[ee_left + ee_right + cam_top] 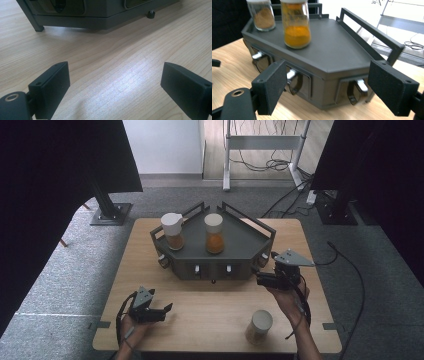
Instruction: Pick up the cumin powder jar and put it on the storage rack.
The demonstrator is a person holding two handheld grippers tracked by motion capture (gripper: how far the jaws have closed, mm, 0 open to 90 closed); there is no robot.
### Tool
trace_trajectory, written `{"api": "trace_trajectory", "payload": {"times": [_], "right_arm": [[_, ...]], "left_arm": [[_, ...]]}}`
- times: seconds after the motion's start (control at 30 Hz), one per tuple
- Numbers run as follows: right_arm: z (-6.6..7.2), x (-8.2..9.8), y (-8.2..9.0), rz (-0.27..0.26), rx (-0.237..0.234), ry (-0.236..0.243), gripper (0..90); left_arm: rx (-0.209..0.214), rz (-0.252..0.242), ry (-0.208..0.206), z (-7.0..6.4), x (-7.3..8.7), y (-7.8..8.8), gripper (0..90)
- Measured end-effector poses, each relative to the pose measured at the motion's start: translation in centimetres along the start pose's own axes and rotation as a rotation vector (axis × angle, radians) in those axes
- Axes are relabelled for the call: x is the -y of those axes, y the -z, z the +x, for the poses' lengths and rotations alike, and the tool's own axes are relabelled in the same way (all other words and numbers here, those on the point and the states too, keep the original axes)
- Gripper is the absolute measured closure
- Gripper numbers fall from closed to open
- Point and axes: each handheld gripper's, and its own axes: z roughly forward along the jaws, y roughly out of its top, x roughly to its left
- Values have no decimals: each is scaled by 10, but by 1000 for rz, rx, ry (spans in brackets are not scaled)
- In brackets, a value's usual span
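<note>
Right gripper [261, 279], jaws standing apart and holding nothing, is facing the dark rack's [332, 55] right front drawer handle [361, 85] at mid-worktop [210, 312]: small, rigid, likely slick metal, so pinching squarely across the tab seems wisest; left gripper [162, 312] is resting wide open, empty.

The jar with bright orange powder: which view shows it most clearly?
The right gripper view: the orange-powder jar stands close and sharp on the dark rack, though its lid is cut off. The high view shows the whole jar, small, with its white lid. The left gripper view shows the rack's base.
</note>
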Motion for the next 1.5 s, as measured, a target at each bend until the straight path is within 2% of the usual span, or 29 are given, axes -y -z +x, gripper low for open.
{"api": "trace_trajectory", "payload": {"times": [0.27, 0.53, 0.83, 0.97, 1.37, 1.5], "right_arm": [[-6, 19, 5, 5, 19, -10, 155], [-5, 30, 6, 14, 37, 0, 156], [-6, 44, 6, 25, 56, -12, 158], [-5, 49, 5, 41, 75, 6, 159], [-12, 76, 2, 70, 96, -37, 159], [-11, 81, 0, 75, 103, -28, 159]], "left_arm": [[-4, 3, 1, 0, 0, 0, 87], [-8, 1, 4, 1, 0, 1, 87], [-16, -6, 6, 0, 1, 2, 87], [-18, -4, 7, 0, 1, 2, 88], [-19, 0, 5, -1, 1, 1, 87], [-20, 0, 5, -1, 1, 1, 87]]}}
